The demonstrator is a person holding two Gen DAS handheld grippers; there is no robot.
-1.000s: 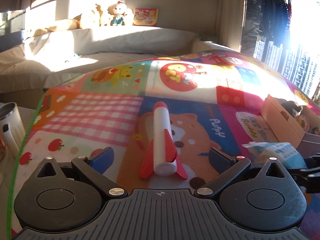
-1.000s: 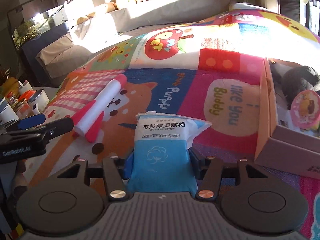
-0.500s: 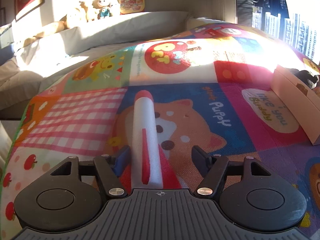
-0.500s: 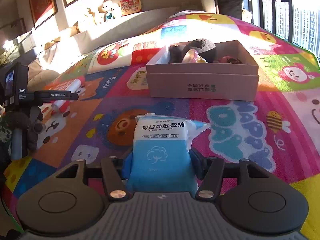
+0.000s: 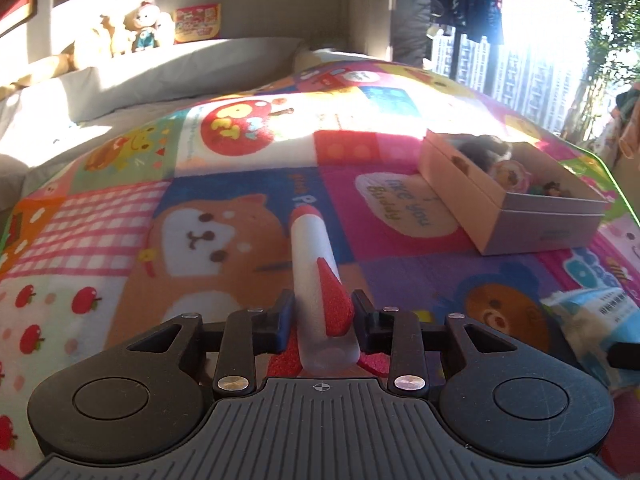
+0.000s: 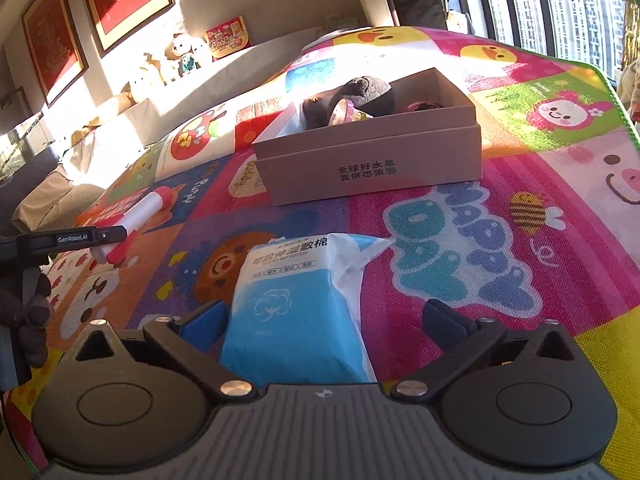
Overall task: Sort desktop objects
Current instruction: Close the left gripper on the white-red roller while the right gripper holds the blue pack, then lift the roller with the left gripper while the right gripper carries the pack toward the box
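My left gripper (image 5: 322, 316) is shut on a white foam rocket (image 5: 314, 264) with red fins and a red nose, held just above the colourful play mat (image 5: 120, 216). The rocket also shows in the right wrist view (image 6: 138, 216), with the left gripper (image 6: 108, 236) around its tail. My right gripper (image 6: 324, 316) is open, its fingers apart on either side of a blue and white pack of wet cotton pads (image 6: 296, 312) that lies on the mat. The pack also shows at the right edge of the left wrist view (image 5: 596, 320).
An open brown cardboard box (image 6: 372, 160) holding a dark plush toy (image 6: 352, 100) and small items stands on the mat beyond the pack; it shows in the left wrist view (image 5: 508, 200) too. Grey cushions and plush toys (image 5: 140, 32) line the back wall.
My left gripper has closed on the rocket and swung right with it. My right gripper has opened, and the wet cotton pack now lies on the mat, tilted left.
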